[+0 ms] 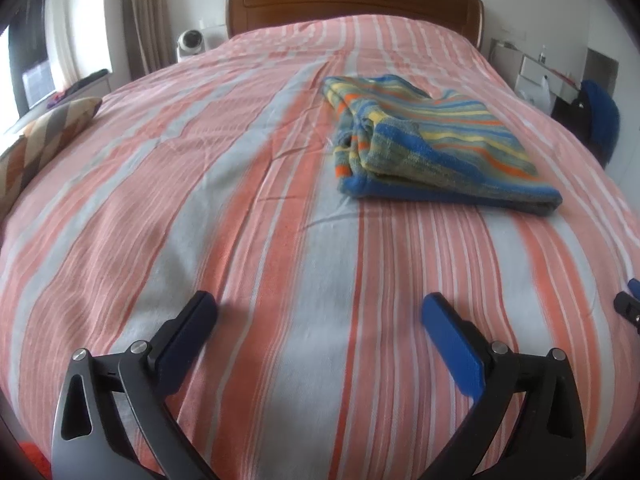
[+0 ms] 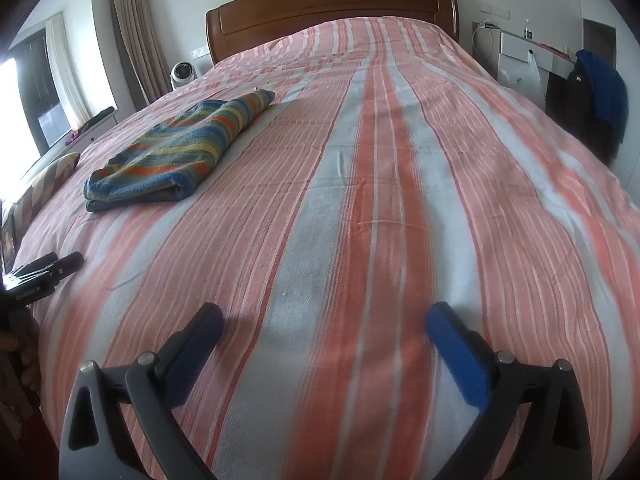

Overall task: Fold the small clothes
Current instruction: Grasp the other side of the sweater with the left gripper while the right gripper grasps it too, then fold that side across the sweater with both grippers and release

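Note:
A folded garment with blue, yellow, orange and green stripes [image 1: 436, 148] lies on the bed, ahead and right of my left gripper [image 1: 320, 308]. That gripper hovers over the bedspread near the foot of the bed, open, with nothing between its blue pads. In the right wrist view the same garment [image 2: 176, 152] lies far ahead to the left. My right gripper [image 2: 324, 318] is open too, over bare bedspread with nothing in it. The left gripper's tips [image 2: 60, 262] show at that view's left edge, and the right gripper's tips [image 1: 630, 304] at the left view's right edge.
The bed [image 1: 200, 200] has a pink, orange and grey striped cover and a wooden headboard [image 1: 352, 0]. A patterned cushion [image 1: 44, 136] lies at its left side. A white fan [image 1: 191, 42] stands left of the headboard. A chair with blue clothing [image 2: 600, 92] stands at the right.

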